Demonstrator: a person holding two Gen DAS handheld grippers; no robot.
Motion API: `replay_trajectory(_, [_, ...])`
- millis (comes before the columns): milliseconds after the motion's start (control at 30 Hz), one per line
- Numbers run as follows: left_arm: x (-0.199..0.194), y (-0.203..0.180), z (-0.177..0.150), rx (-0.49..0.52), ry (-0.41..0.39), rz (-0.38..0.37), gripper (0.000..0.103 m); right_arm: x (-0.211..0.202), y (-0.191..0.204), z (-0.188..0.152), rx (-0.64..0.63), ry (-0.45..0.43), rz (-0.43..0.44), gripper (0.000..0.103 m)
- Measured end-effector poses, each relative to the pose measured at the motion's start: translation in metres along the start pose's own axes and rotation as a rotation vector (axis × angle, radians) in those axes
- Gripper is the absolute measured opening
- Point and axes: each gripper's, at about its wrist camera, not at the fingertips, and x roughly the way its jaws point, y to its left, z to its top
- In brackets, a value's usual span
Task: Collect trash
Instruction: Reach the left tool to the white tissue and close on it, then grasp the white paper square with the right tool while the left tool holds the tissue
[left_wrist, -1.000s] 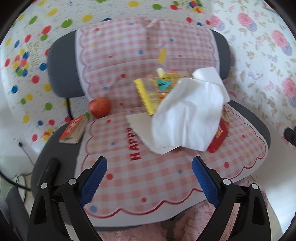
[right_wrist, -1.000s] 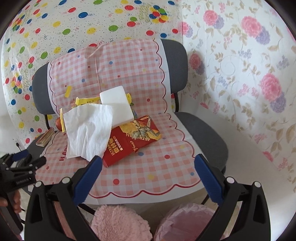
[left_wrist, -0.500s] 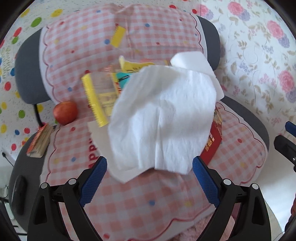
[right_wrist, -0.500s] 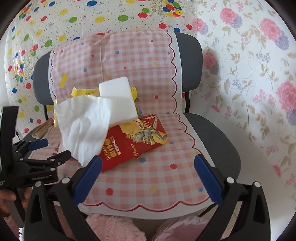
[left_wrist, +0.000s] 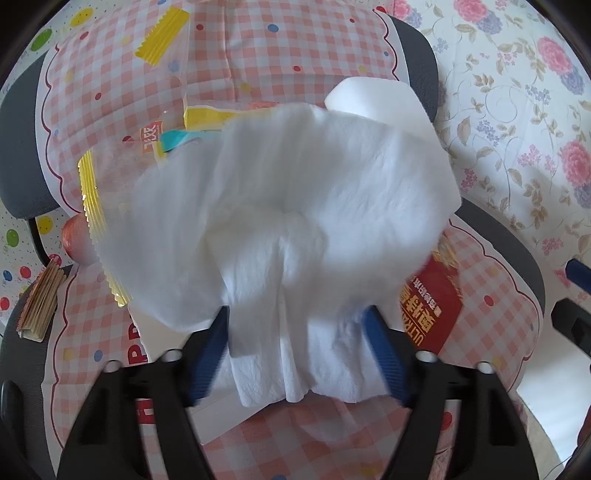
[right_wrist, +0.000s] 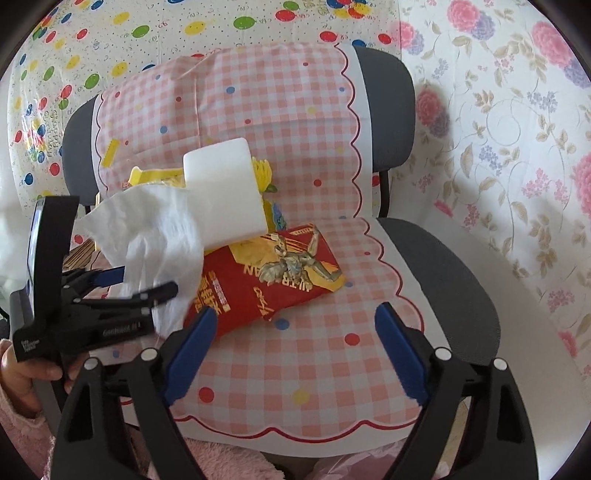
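Note:
A white tissue (left_wrist: 295, 206) lies crumpled over the trash pile on the chair, and it also shows in the right wrist view (right_wrist: 155, 236). My left gripper (left_wrist: 299, 332) has its blue fingers closing around the tissue's lower edge; the tissue fills the gap between them. In the right wrist view the left gripper (right_wrist: 140, 284) pinches the tissue. A red snack bag (right_wrist: 269, 273), a white foam block (right_wrist: 221, 192) and yellow wrappers (left_wrist: 96, 206) lie beneath. My right gripper (right_wrist: 295, 332) is open and empty above the seat's front.
The grey chair (right_wrist: 443, 266) wears a pink checked cover. An apple (left_wrist: 75, 240) and a folded paper stack (left_wrist: 40, 302) sit at the seat's left. A pink bag (right_wrist: 354, 465) is below the seat's front edge. Patterned sheets cover the walls.
My left gripper moved forward onto the tissue and its fingers closed in from wide open to around the tissue's edge. The right gripper moved slightly closer to the chair and stayed open.

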Motion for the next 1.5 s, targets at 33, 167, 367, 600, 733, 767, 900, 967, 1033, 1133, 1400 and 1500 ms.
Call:
replay_trajectory(33, [-0.001, 0.000, 0.000, 0.002, -0.003, -0.002, 0.054, 0.000, 0.000, -0.001, -0.002, 0.001, -0.002, 0.086])
replay_trajectory(167, [-0.025, 0.004, -0.001, 0.015, -0.048, 0.000, 0.033, -0.004, 0.003, -0.002, -0.008, 0.001, -0.005, 0.086])
replay_trajectory(367, [-0.082, 0.021, 0.003, 0.002, -0.152, 0.008, 0.002, -0.005, 0.011, -0.003, -0.019, -0.001, 0.000, 0.086])
replay_trajectory(600, [-0.097, 0.020, -0.013, 0.017, -0.098, -0.109, 0.023, -0.002, 0.024, -0.009, -0.028, 0.014, -0.004, 0.086])
replay_trajectory(733, [-0.072, 0.005, -0.024, 0.064, -0.086, -0.077, 0.067, -0.004, 0.024, -0.011, -0.029, 0.019, -0.013, 0.086])
replay_trajectory(767, [-0.065, 0.004, -0.025, 0.061, -0.075, -0.075, 0.066, -0.004, 0.024, -0.011, -0.030, 0.019, -0.017, 0.086])
replay_trajectory(900, [-0.039, 0.006, -0.022, 0.046, -0.053, -0.060, 0.053, -0.004, 0.020, -0.011, -0.026, 0.012, -0.027, 0.086])
replay_trajectory(967, [-0.027, 0.005, -0.019, 0.055, -0.044, -0.050, 0.048, -0.002, 0.017, -0.010, -0.012, 0.013, -0.023, 0.086])
replay_trajectory(1033, [-0.017, 0.003, -0.017, 0.064, -0.026, -0.046, 0.042, 0.002, 0.014, -0.010, 0.002, 0.018, -0.018, 0.086])
replay_trajectory(1133, [-0.008, 0.002, -0.015, 0.064, -0.007, -0.047, 0.021, 0.004, 0.012, -0.010, 0.009, 0.021, -0.012, 0.086])
replay_trajectory(1400, [-0.075, 0.017, -0.009, 0.024, -0.138, -0.069, 0.002, -0.003, 0.014, -0.010, 0.009, 0.004, -0.005, 0.086])
replay_trajectory(1500, [-0.110, 0.036, -0.006, -0.043, -0.200, -0.053, 0.002, -0.007, 0.018, -0.009, 0.005, -0.016, 0.013, 0.086])
